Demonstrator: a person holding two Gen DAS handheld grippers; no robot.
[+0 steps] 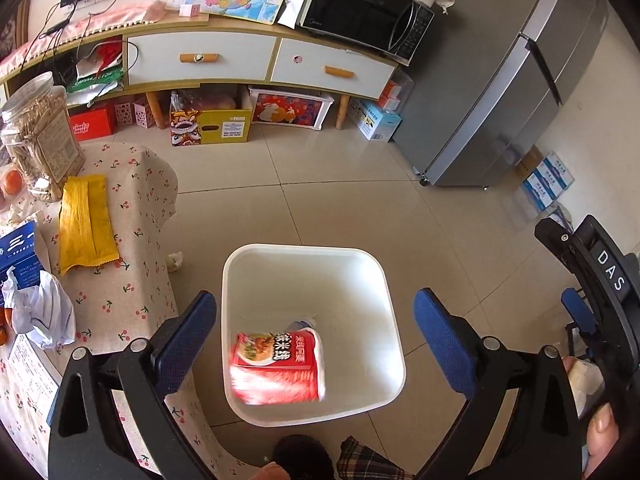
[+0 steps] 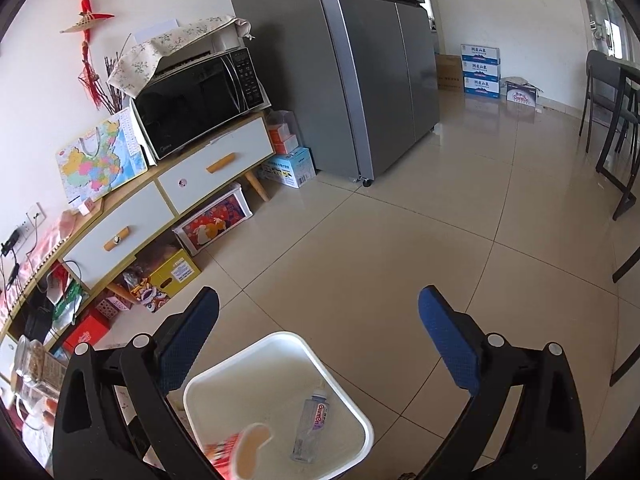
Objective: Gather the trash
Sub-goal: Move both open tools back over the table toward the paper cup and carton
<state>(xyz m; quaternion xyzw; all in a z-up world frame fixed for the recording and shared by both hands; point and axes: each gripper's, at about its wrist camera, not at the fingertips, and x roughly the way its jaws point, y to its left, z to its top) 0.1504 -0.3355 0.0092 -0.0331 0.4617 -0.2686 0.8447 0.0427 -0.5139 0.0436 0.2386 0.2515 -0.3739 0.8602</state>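
The red cup [image 1: 278, 366] and a bottle [image 2: 310, 426] lie in the white bin [image 1: 240, 264]; both jaws are wide apart and hold nothing; the yellow wrapper [image 1: 86, 222] lies on the tabletop [image 1: 132, 280], left of the left gripper [image 1: 316, 344], long side pointing away; that gripper looks nearer than the right gripper [image 2: 320, 344].

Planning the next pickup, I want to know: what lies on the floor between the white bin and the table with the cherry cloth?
In the left wrist view, one small crumpled paper wad lies on the tiles between the white bin and the cloth-covered table; otherwise bare floor.
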